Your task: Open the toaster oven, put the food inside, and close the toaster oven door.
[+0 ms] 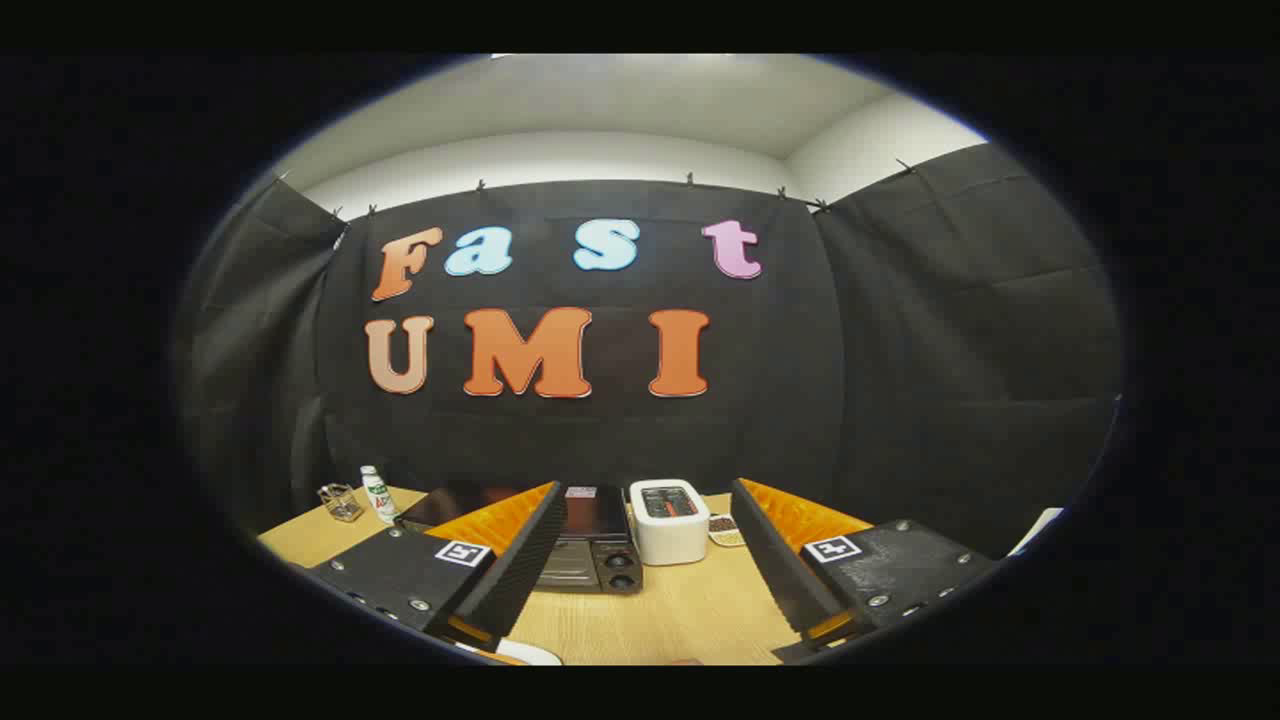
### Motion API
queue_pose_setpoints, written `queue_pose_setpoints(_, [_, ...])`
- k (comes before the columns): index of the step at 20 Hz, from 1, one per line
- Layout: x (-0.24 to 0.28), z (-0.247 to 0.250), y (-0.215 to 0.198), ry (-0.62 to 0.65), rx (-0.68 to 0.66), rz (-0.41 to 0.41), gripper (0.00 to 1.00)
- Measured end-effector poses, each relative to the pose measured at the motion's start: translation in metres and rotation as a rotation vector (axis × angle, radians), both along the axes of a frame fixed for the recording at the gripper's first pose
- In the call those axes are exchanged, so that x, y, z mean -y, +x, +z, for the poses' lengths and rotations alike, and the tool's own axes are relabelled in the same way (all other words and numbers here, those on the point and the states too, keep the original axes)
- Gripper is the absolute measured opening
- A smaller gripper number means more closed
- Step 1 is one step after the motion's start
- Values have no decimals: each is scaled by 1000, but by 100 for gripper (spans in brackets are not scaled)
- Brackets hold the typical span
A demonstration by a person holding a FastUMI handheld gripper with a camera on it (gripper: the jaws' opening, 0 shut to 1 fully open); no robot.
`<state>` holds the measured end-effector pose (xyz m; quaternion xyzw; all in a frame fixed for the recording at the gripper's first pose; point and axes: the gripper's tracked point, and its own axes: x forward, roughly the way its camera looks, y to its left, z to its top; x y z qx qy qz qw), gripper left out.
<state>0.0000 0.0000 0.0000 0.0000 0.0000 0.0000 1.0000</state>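
Gripper held level above table, fingers spread wide, nothing between them. Ridged pads face inward.

Toaster oven sits ahead, just beyond and beside left finger: dark boxy body, glossy top, two round knobs on front right; door closed. White rounded toaster stands touching or just beside oven's right side. Small bottle and clear cup at far left.

Table: light wood grain. Black cloth wall behind, white ceiling above.
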Motion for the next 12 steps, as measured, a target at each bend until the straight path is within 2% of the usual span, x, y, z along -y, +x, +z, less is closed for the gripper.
queue_pose_setpoints(12, [8, 4, -1, 1, 0, -18, 98])
